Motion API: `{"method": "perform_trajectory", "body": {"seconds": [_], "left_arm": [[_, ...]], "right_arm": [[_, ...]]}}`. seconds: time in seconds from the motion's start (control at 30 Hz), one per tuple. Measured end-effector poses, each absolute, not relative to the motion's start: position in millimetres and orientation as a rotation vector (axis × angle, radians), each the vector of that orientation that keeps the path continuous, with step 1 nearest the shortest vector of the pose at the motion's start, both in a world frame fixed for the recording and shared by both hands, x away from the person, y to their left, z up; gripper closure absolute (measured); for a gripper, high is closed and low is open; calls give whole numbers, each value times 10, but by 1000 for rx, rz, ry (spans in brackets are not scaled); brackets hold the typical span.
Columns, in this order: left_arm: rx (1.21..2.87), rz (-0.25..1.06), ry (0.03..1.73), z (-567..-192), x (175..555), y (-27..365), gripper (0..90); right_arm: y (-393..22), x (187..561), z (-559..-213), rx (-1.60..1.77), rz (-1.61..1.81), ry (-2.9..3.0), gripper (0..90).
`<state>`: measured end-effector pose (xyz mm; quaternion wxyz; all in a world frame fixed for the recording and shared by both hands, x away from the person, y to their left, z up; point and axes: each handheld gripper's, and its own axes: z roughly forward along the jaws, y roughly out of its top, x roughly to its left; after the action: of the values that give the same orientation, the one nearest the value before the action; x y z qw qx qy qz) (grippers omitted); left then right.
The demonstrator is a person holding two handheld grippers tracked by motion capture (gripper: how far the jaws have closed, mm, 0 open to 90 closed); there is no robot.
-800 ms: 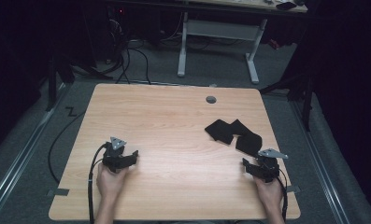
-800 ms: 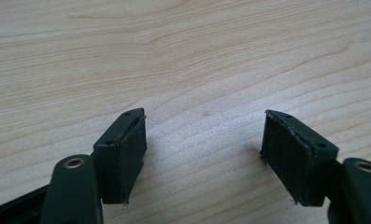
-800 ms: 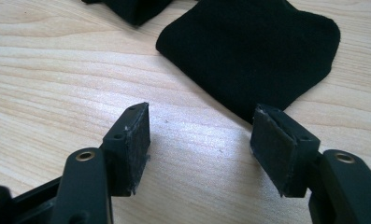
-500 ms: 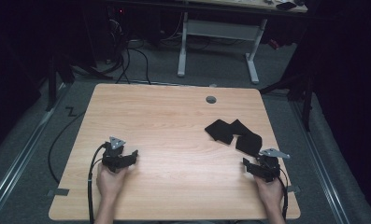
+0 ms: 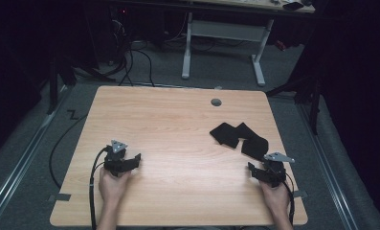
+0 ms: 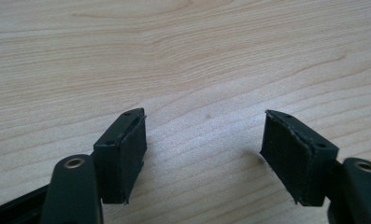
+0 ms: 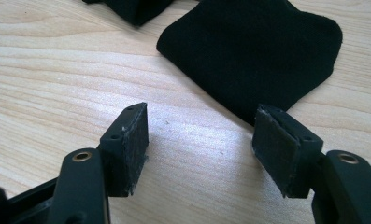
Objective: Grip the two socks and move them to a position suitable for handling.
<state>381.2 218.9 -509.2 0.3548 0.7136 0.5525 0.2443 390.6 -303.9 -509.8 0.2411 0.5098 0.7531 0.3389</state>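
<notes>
The right gripper (image 7: pixel 199 140) is held with jaws apart just short of the black cloth (image 7: pixel 253 46); the left gripper (image 6: pixel 204 144) is likewise spread over the bare table (image 6: pixel 174 56).

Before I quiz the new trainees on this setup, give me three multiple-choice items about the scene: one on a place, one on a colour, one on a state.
1. Where does the cloth lie on the table?
A. right half
B. left half
C. hanging off the near edge

2. What colour is the cloth?
A. white
B. red
C. black

3. How stands the right gripper?
A. shut on the cloth
B. open, holding nothing
C. shut, holding nothing

Key: 1 A, it lies just ahead of the right gripper; 2 C, it is dark against the pale wood; 3 B, bare wood shows between its fingers.
</notes>
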Motion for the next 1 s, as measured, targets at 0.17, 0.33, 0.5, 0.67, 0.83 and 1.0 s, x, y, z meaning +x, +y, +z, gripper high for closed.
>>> {"method": "perform_trajectory", "body": {"seconds": [0.17,0.33,0.5,0.67,0.83,1.0], "left_arm": [[1848,636,1427,-5092,3812,2183,312],[1852,642,1428,-5092,3812,2176,312],[1851,640,1428,-5092,3813,2178,311],[1851,641,1428,-5092,3813,2177,311],[1853,642,1428,-5092,3812,2175,311],[1851,641,1428,-5092,3813,2178,312]], "right_arm": [[-3051,3897,-5096,1422,925,2028,441],[-3052,3880,-5095,1429,918,2016,468],[-3053,3877,-5094,1429,923,2017,493],[-3040,3868,-5092,1395,911,2017,538],[-3026,3858,-5034,1380,952,1993,549],[-3029,3869,-4964,1370,986,1973,558]]}}
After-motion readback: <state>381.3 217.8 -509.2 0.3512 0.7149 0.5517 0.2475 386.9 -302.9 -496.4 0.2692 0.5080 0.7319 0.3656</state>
